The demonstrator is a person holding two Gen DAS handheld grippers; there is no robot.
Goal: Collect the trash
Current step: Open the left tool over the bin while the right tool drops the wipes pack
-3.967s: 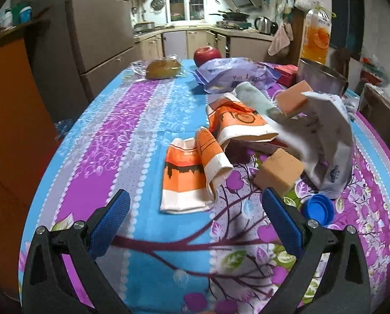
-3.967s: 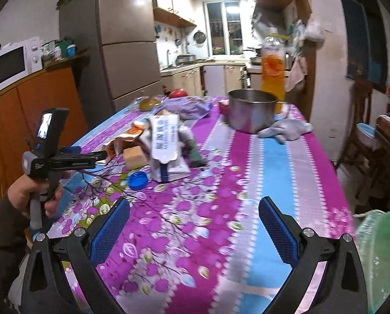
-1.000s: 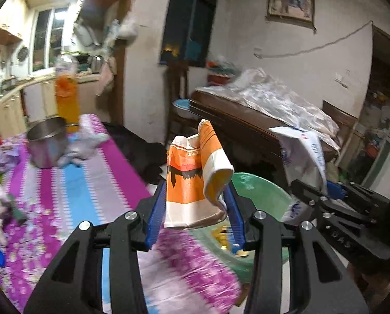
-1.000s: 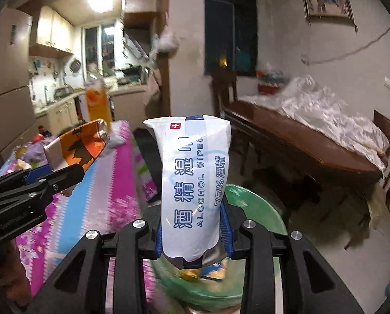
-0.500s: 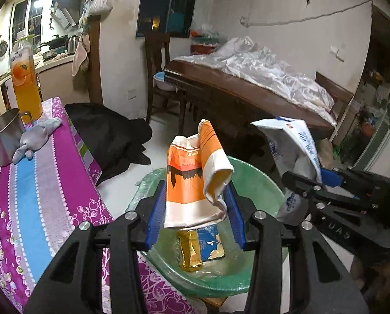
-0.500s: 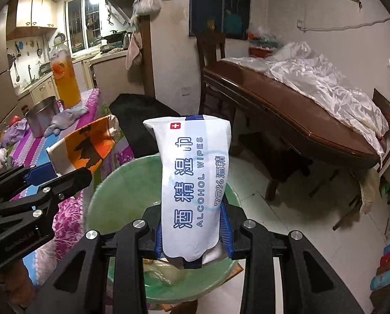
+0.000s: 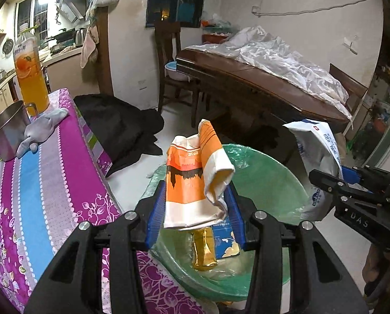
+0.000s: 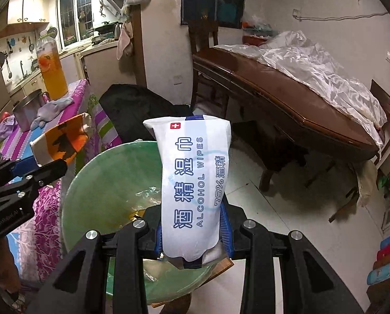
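1. The right tongs (image 8: 192,231) were clamped on a white wipes pack (image 8: 195,183) reading "ALCOHOL WIPES 75%", its long axis upright, top pointing away.
2. The left tongs (image 7: 195,209) were clamped on an orange-and-white wrapper (image 7: 195,180), standing upright with its top folded over.
3. Both hung over the green bin (image 7: 268,183), which held a gold packet (image 7: 204,248).
4. Beside it stood the table (image 7: 37,196) with a juice bottle (image 7: 31,76).

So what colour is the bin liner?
Translucent green bin liner, clearest in the left wrist view.
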